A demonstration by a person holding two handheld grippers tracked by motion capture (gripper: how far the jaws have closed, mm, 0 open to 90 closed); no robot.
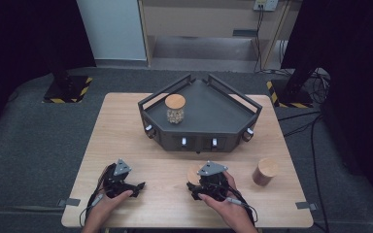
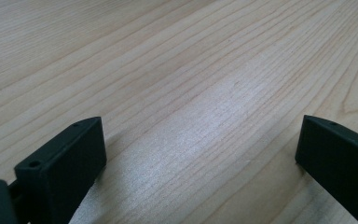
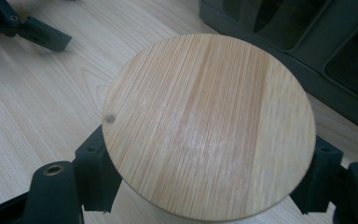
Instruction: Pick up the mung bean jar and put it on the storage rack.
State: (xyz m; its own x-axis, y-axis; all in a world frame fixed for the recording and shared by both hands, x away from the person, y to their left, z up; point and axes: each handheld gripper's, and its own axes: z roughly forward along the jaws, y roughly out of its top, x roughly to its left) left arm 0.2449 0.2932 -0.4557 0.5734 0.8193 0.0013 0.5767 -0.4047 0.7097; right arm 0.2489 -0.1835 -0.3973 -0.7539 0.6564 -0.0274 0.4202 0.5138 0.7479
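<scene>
Right gripper (image 1: 195,187) clamps a jar by its wooden lid (image 1: 193,173); left gripper (image 1: 137,186) rests open.
High view: a dark tray (image 1: 213,114) lies beyond both grippers. Left gripper view: jaws spread over bare table (image 2: 191,70). Right gripper view: the lid (image 3: 209,123) sits squeezed between both jaws.

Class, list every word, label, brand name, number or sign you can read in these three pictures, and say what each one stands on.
No readable text in these pictures.
The wooden lid between the right gripper's jaws is bare wood grain.
The glass jar on the dark tray and the brown jar carry no readable label.
The yellow-black striped base bears warning stripes, no words.
</scene>
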